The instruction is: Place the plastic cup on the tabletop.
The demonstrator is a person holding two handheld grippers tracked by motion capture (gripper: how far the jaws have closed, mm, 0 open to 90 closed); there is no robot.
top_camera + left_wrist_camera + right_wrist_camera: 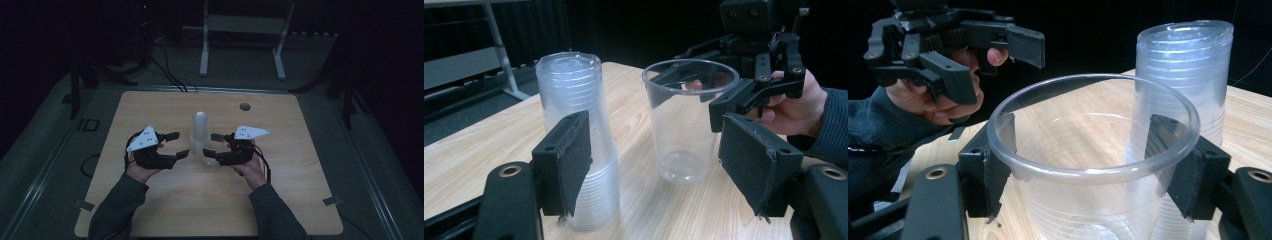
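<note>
A tall stack of clear plastic cups stands upright at the middle of the wooden table. Just in front and to the right of it stands a single clear cup, upright on the wood. My right gripper is shut on this cup, one pad on each side below the rim. My left gripper is open just left of the stack, with nothing between its pads. In the left gripper view the stack rises behind the left pad and the single cup stands farther off.
A small round hole sits in the tabletop near the far edge. Beyond the table a white metal frame stands on the dark floor, with cables trailing near it. Bare wood lies in front of both hands.
</note>
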